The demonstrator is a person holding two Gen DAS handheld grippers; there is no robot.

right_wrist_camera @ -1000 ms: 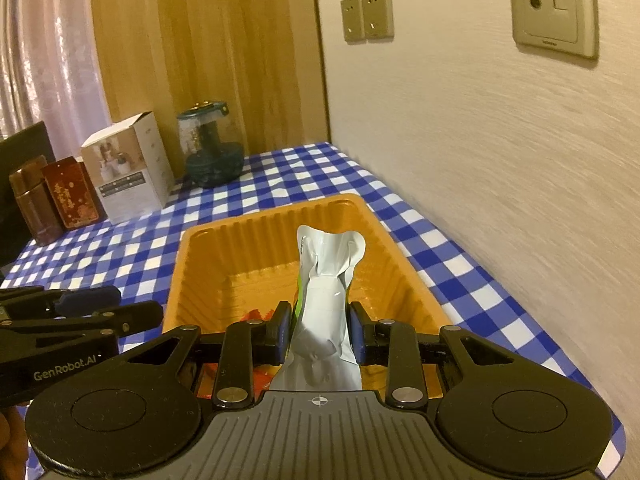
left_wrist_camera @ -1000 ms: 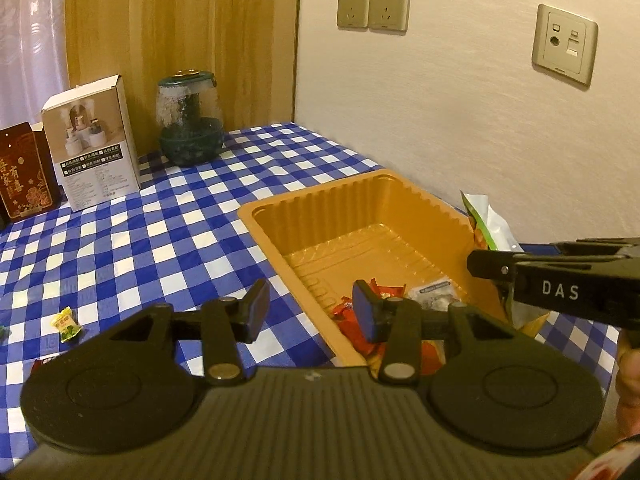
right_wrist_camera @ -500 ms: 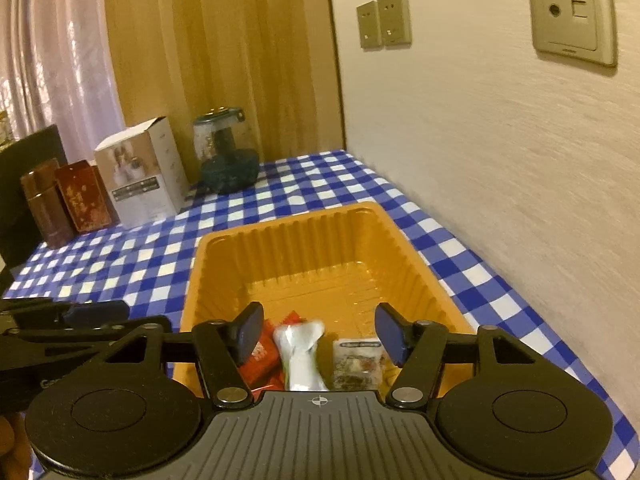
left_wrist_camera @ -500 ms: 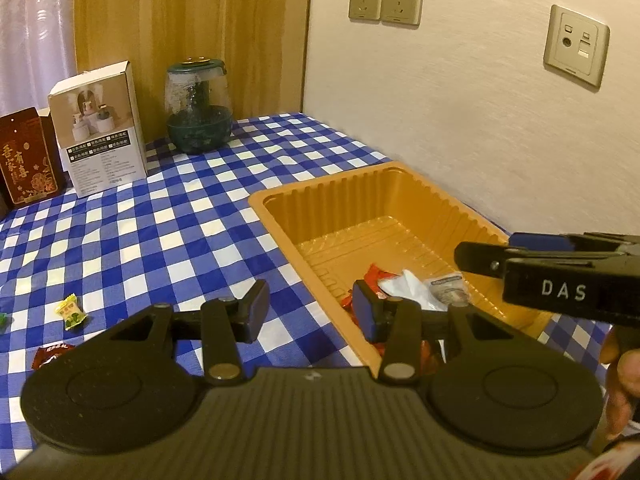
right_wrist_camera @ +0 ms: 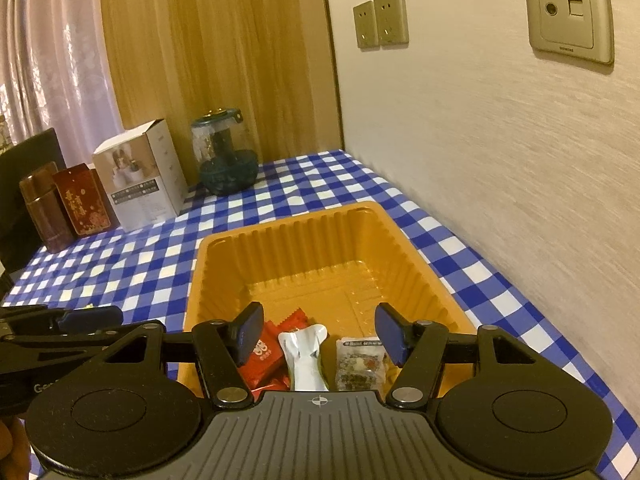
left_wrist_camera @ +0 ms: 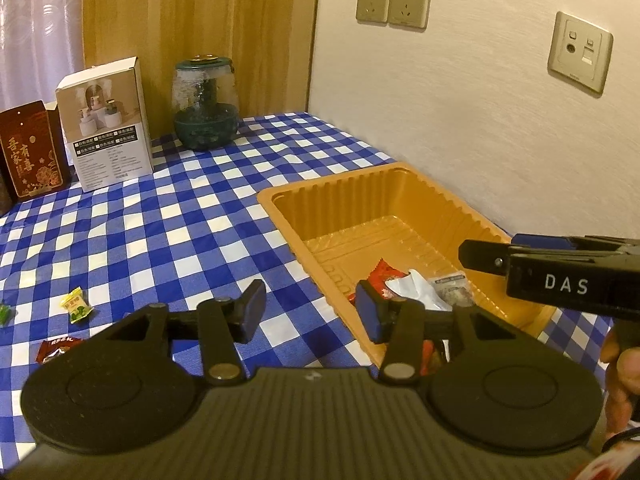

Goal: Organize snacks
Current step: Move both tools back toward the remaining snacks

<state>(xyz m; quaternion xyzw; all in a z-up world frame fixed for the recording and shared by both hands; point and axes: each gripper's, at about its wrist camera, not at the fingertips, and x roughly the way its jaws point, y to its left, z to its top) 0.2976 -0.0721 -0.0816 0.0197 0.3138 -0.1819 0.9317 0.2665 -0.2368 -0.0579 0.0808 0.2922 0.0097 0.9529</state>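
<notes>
The right gripper [right_wrist_camera: 318, 332], which a second ago pinched the crumpled white foil snack packet [right_wrist_camera: 305, 356], now stands parted and empty above it; the packet lies in the near end of the ribbed orange plastic tray [right_wrist_camera: 280, 236], between red wrappers [right_wrist_camera: 266, 356] and a clear printed pouch [right_wrist_camera: 360, 362]. The left gripper [left_wrist_camera: 310, 306] has just been widening, nothing between its pads, over the blue-and-white checked tablecloth [left_wrist_camera: 160, 232]. "DAS" shows on the right tool. A yellow candy [left_wrist_camera: 76, 304] lies loose farther left; beyond, a dark-red box [left_wrist_camera: 30, 152] bears gold Chinese characters.
</notes>
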